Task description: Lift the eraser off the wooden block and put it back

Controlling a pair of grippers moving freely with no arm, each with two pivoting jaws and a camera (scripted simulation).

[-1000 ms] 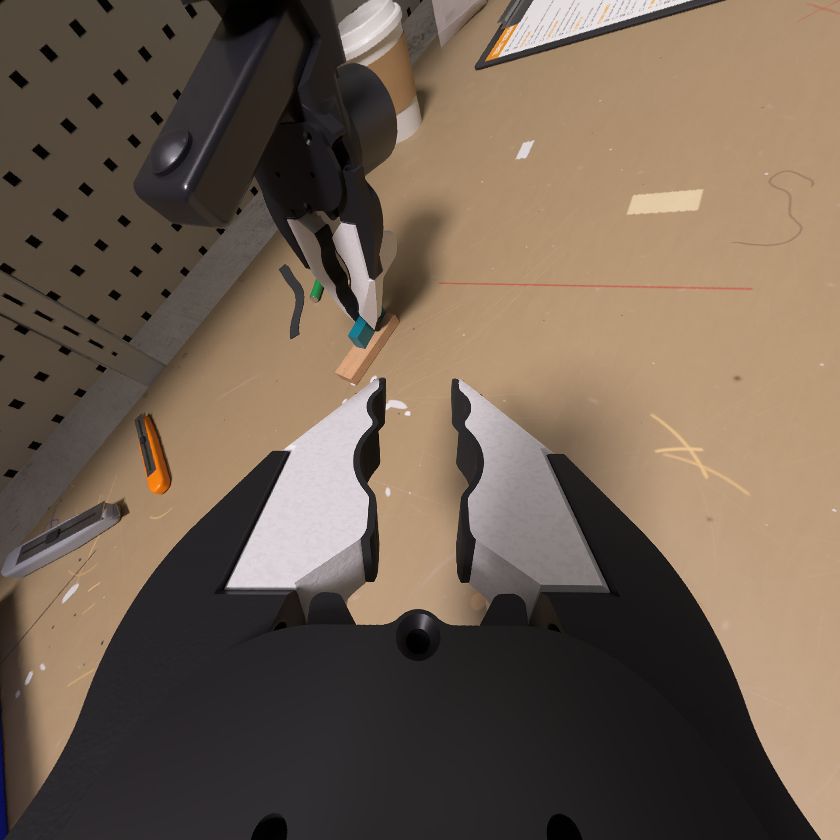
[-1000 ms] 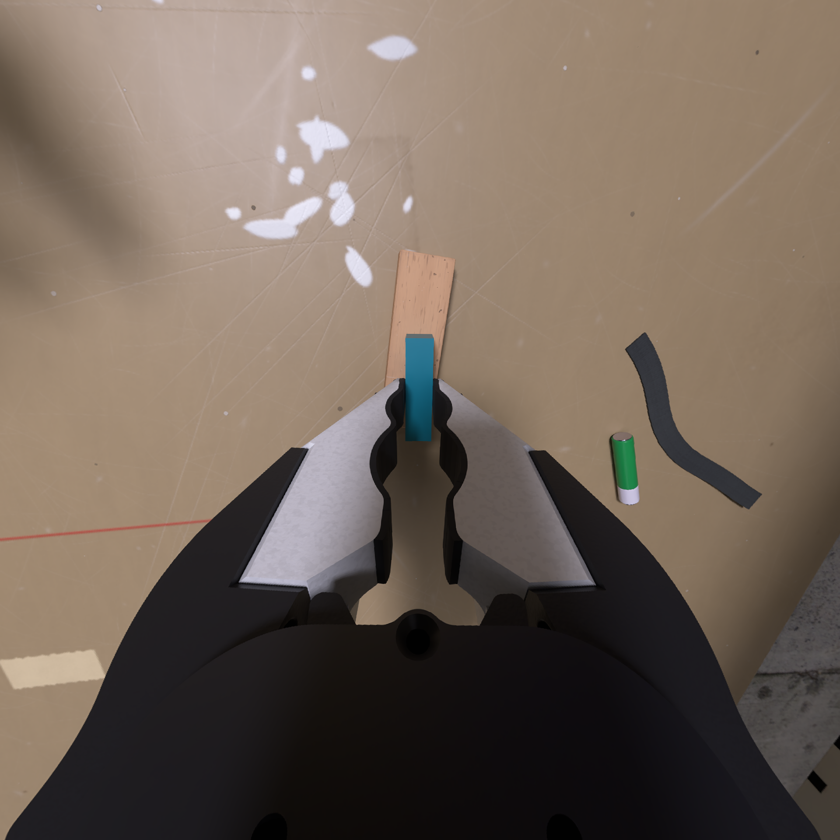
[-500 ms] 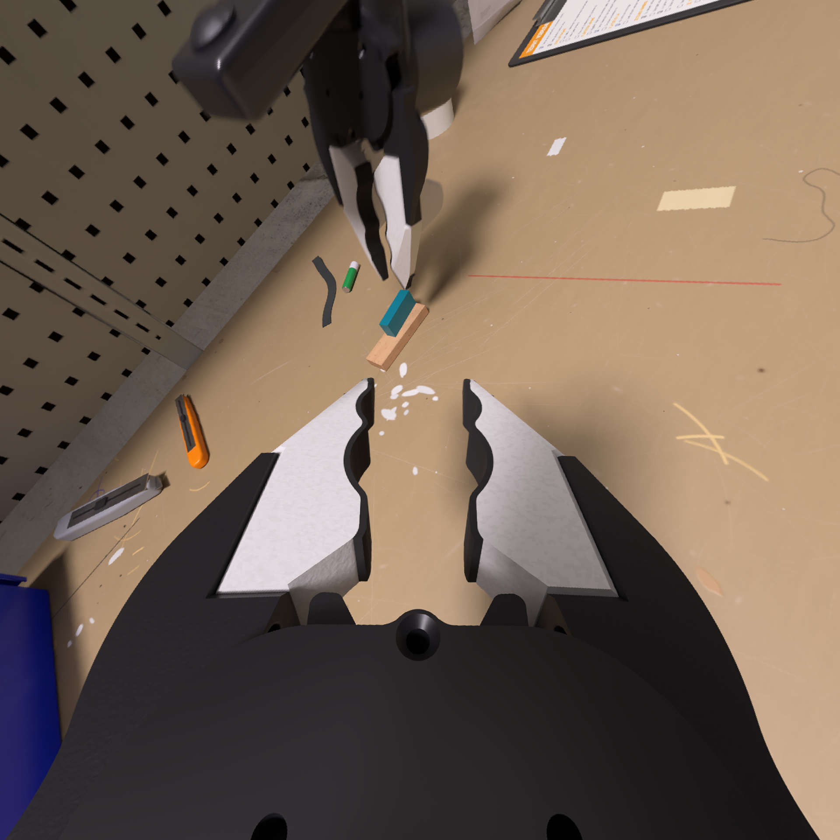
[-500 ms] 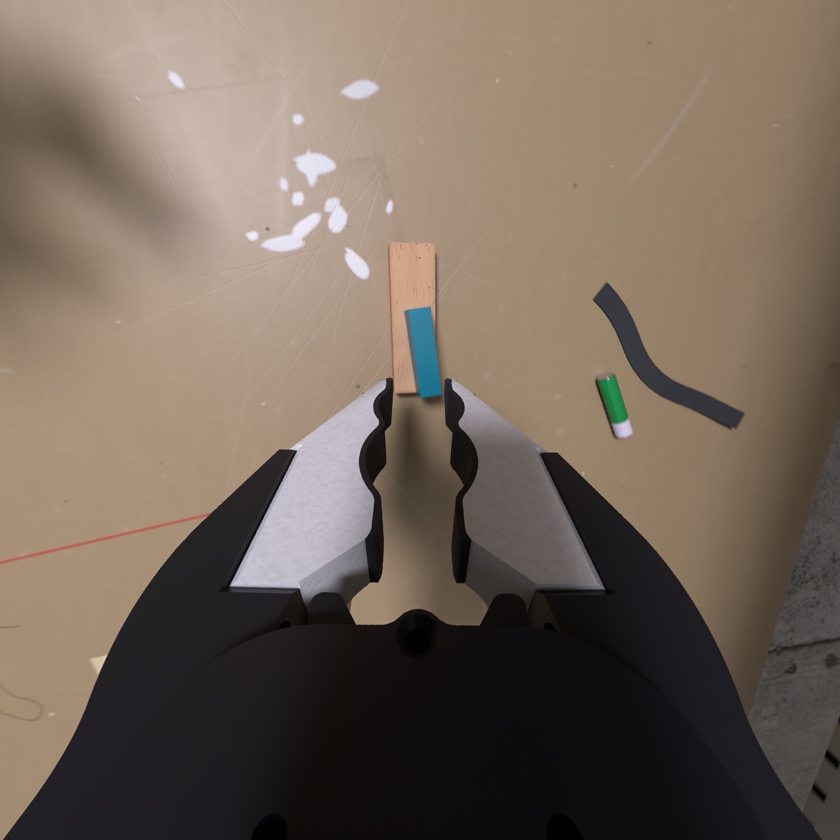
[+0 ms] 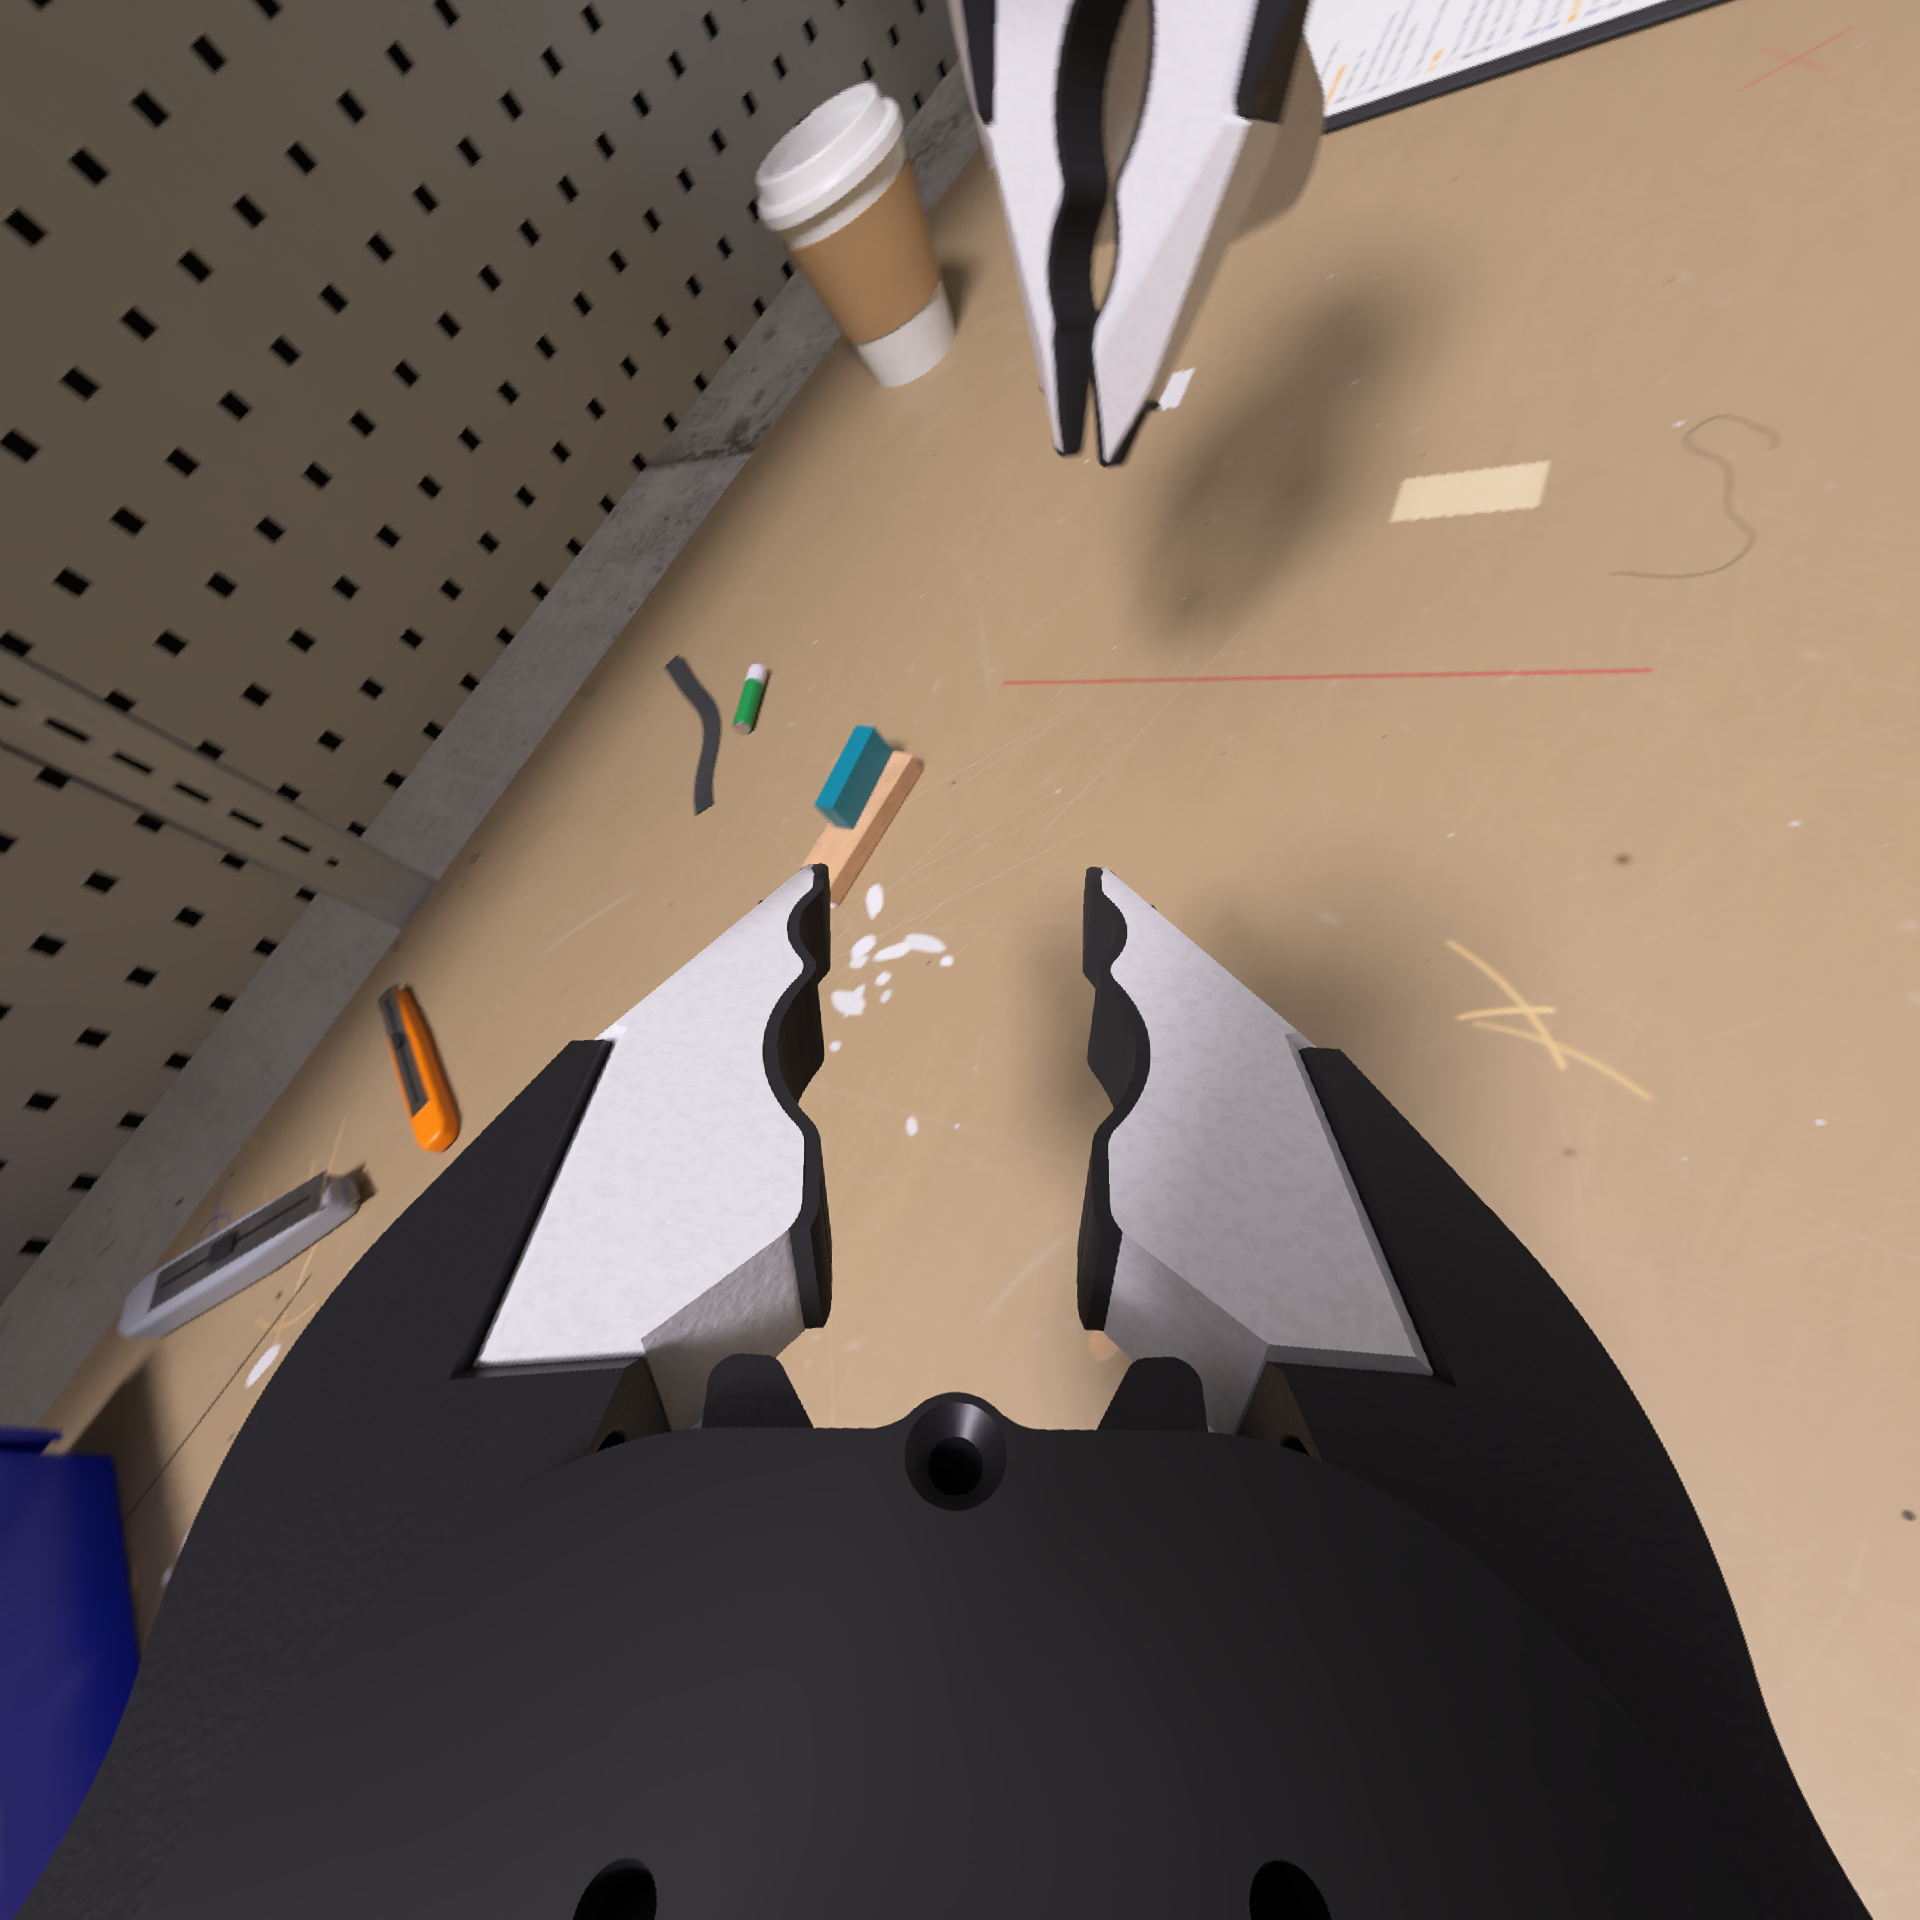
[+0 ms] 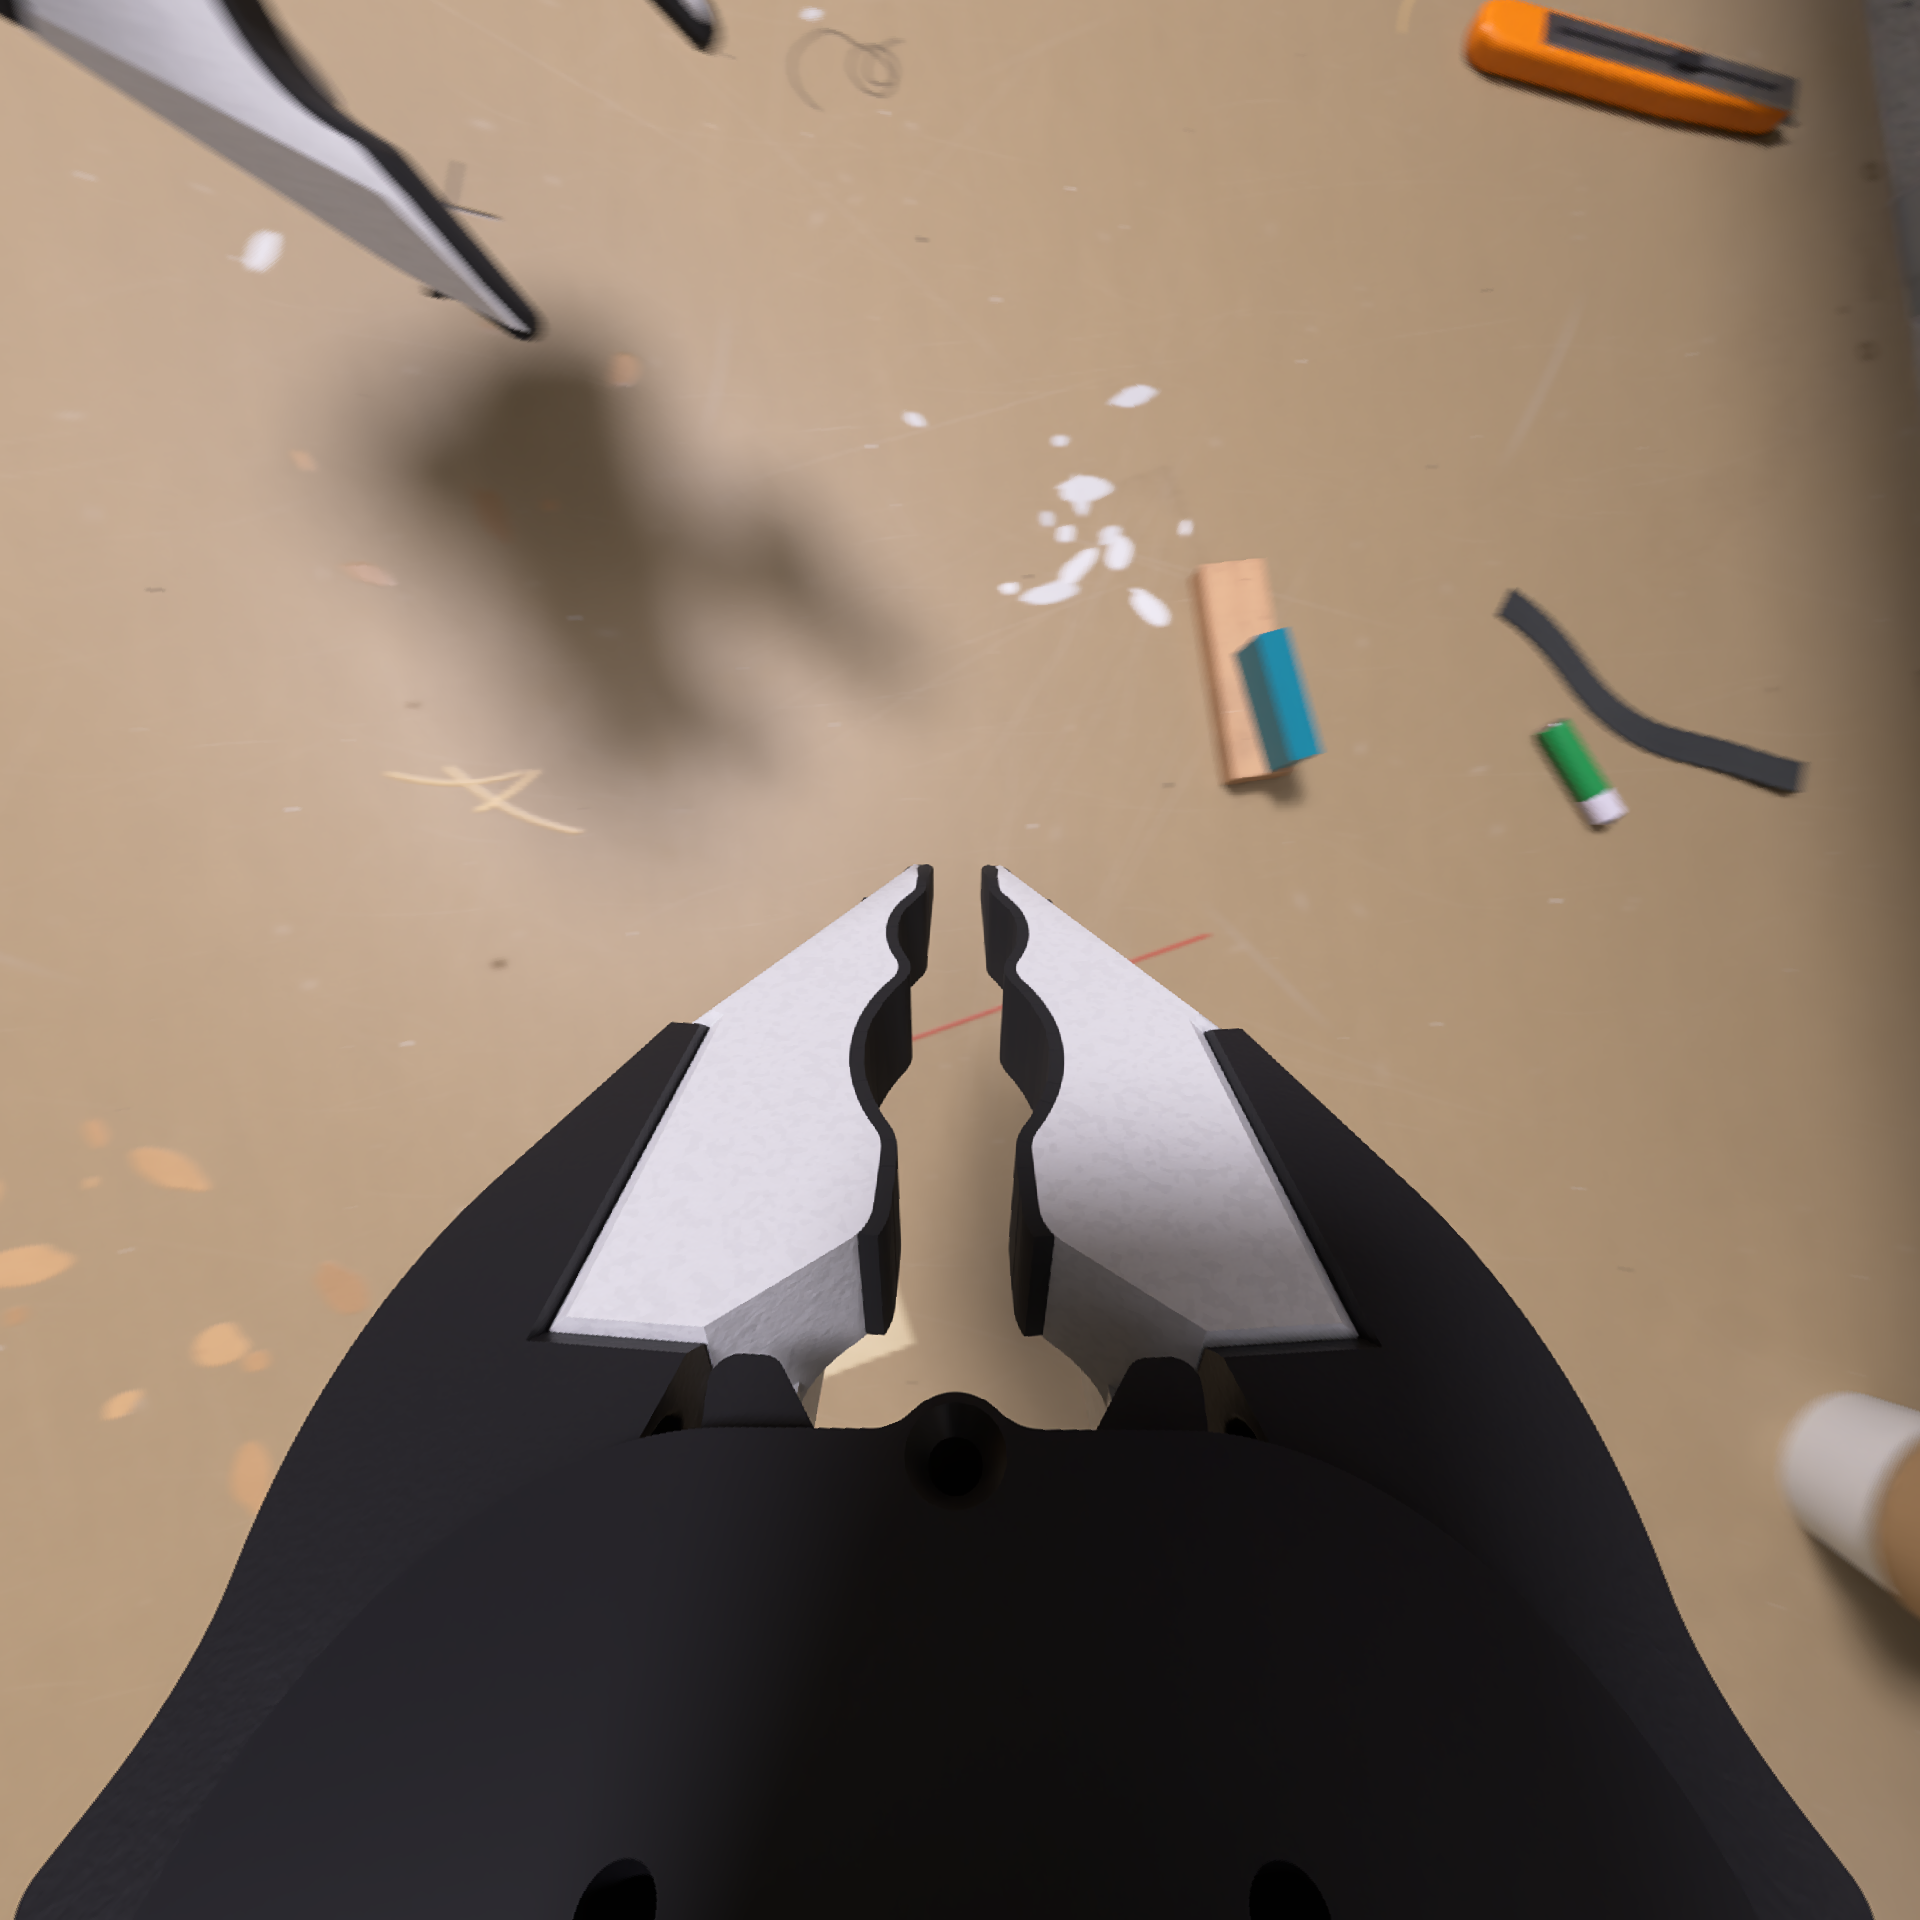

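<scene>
The teal eraser (image 5: 852, 774) lies flat on the thin wooden block (image 5: 871, 826) on the tan bench, overhanging one long edge. It also shows in the right wrist view (image 6: 1280, 698) on the block (image 6: 1231, 634), ahead and to the right. My left gripper (image 5: 956, 883) is open and empty, its left fingertip just in front of the block's near end. My right gripper (image 6: 956, 878) is shut and empty, high above the bench and well away from the eraser; it shows in the left wrist view (image 5: 1086, 452) at the top. A left finger (image 6: 312, 156) shows upper left.
A paper coffee cup (image 5: 862, 239) stands by the pegboard wall (image 5: 260, 416). A green-and-white cylinder (image 5: 750, 698) and a dark strip (image 5: 707, 738) lie beside the block. An orange utility knife (image 5: 421, 1070), a grey one (image 5: 239, 1257), a blue bin (image 5: 52, 1610) and a clipboard (image 5: 1455, 52) lie farther off.
My right gripper let go of the eraser, left it lying on the block, then rose, drew away and closed its jaws. My left gripper opened wider and pulled back a little.
</scene>
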